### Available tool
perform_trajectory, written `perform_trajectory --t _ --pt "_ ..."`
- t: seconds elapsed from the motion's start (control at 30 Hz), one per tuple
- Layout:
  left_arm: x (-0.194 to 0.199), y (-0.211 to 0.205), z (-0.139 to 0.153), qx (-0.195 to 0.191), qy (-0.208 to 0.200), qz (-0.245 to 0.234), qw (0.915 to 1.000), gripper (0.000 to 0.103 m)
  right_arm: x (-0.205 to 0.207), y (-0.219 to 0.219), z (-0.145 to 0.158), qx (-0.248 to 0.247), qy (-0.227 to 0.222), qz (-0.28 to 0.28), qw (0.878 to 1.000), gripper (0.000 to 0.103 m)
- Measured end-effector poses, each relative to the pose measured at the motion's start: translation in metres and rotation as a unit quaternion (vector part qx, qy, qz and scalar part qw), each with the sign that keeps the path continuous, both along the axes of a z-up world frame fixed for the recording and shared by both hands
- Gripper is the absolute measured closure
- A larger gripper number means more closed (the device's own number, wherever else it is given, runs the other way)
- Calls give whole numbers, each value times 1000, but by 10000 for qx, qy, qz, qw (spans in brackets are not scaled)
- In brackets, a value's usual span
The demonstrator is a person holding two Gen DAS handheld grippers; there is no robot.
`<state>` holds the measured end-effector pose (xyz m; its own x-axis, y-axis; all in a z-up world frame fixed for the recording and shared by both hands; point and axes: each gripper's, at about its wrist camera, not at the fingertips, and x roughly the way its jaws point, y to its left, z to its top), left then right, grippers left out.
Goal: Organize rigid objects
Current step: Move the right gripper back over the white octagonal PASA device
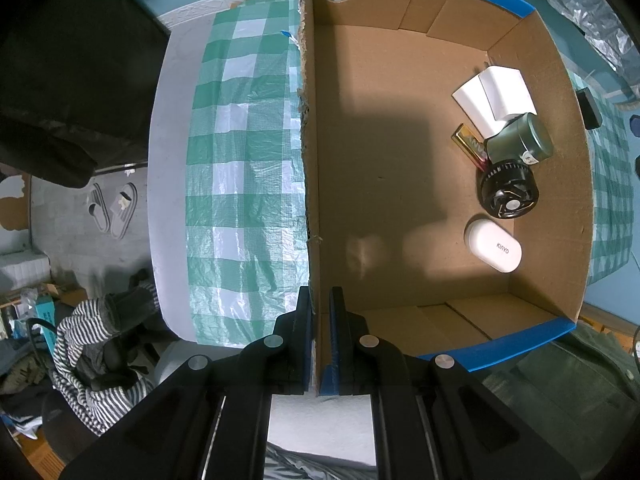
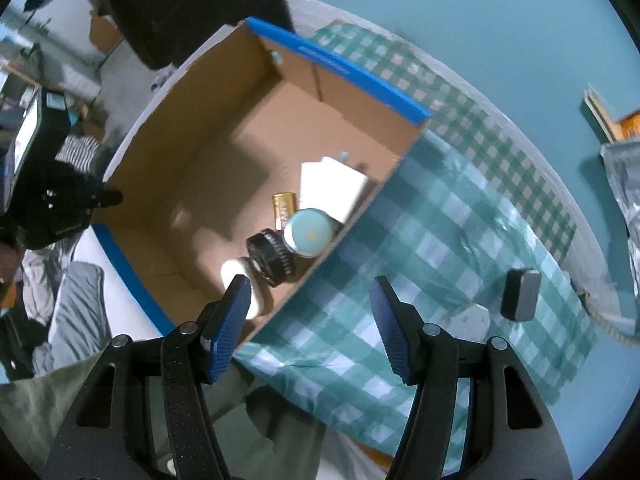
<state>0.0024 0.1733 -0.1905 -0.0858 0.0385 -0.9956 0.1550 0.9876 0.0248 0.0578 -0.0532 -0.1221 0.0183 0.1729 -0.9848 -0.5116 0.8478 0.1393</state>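
Left wrist view: green-and-white checked cloth (image 1: 240, 152) over a white table, floor clutter beyond, teal wall at top. Cardboard box (image 1: 400, 80), open-topped, blue-edged, stands on the cloth. Left gripper (image 1: 320, 312): jaws closed on the box's near-left side wall, one finger outside, one inside; judged to steady the box while items are dropped in. Contents gathered along the far-right wall, well apart from this gripper: white adapter block (image 1: 494, 94), gold battery (image 1: 468, 144) partly under a green cylindrical jar (image 1: 520, 140), black round fan (image 1: 508, 192) touching the jar, white KINYO case (image 1: 494, 246) just beside the fan. Remaining box floor bare.

Right wrist view: same cloth (image 2: 440, 240), teal wall behind; picture somewhat blurred. Right gripper (image 2: 310, 312): jaws spread wide, nothing between them, poised over the box's (image 2: 200, 140) right wall and the cloth. Dark rectangular block with grey face (image 2: 520, 294) lies on the cloth outside the box, to the right of and beyond the right finger; judged the next item to collect. Left gripper's body (image 2: 52, 208) visible at the box's far-side wall
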Motion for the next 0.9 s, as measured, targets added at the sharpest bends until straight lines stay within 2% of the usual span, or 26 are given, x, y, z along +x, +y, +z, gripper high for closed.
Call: perform_trajectory --t 0.27,0.5,0.63,0.83,0.9 --pt "0 -1 1 13 2 -21 10000 96 2 -41 5 -37 22 -497 9988 41" --pt "1 -1 2 4 9 -9 10000 96 6 -99 -15 -161 306 -1302 9909 41" --pt "1 -2 3 4 9 0 10000 96 9 -137 -34 -339 495 -1901 9799 41" --pt "2 -2 5 6 17 23 10000 96 18 -181 -63 -323 792 -2746 9577 41" --pt "2 -2 5 12 17 14 10000 96 22 -194 -75 -293 906 -3061 9472 36"
